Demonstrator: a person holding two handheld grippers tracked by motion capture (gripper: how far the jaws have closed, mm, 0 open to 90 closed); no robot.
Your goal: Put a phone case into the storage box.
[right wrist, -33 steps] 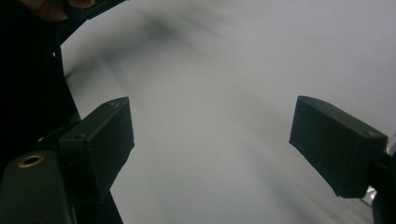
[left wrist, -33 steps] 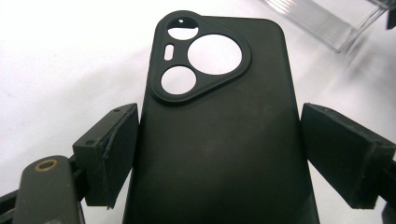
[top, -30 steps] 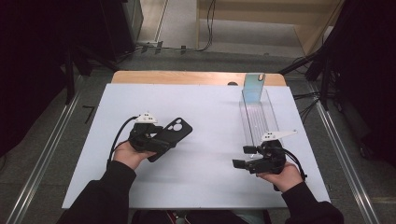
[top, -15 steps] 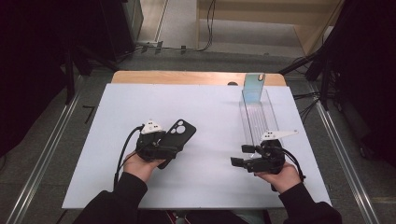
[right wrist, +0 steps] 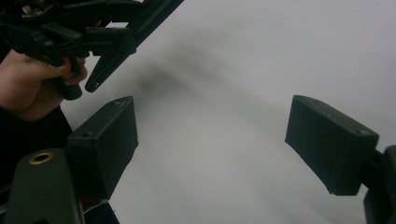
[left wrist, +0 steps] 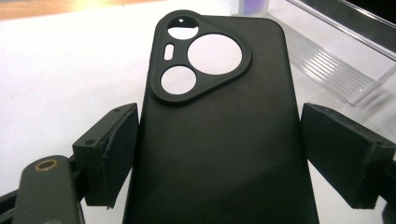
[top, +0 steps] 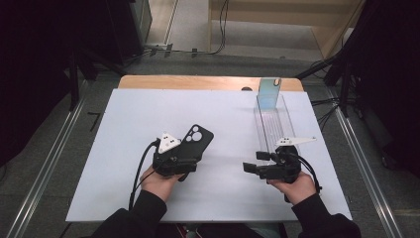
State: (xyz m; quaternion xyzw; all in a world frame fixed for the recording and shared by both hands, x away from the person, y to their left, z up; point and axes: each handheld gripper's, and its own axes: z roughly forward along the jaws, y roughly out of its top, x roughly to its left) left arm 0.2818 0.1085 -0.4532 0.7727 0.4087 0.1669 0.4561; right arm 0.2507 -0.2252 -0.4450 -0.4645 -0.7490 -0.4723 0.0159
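A black phone case (top: 198,139) with a triangular camera cutout lies back-up between the jaws of my left gripper (top: 189,154), left of the table's middle. In the left gripper view the case (left wrist: 219,93) spans the whole gap, and my left gripper (left wrist: 219,158) is shut on its long edges, both pads against it. My right gripper (top: 255,162) is at the front right, pointing left, its jaws open. In the right gripper view my right gripper (right wrist: 212,140) has only white table between its pads. The left gripper (right wrist: 70,32) and the case's edge (right wrist: 100,74) show there at upper left.
A long clear plastic tray (top: 275,124) runs back from the right gripper, seen also as the tray (left wrist: 327,60). A blue-tinted upright plate (top: 269,94) stands at its far end. The white tabletop (top: 124,124) has a wooden strip (top: 198,82) along its back edge.
My left gripper has moved right and toward the front, closing in around the case's lower half. The right gripper has barely shifted.
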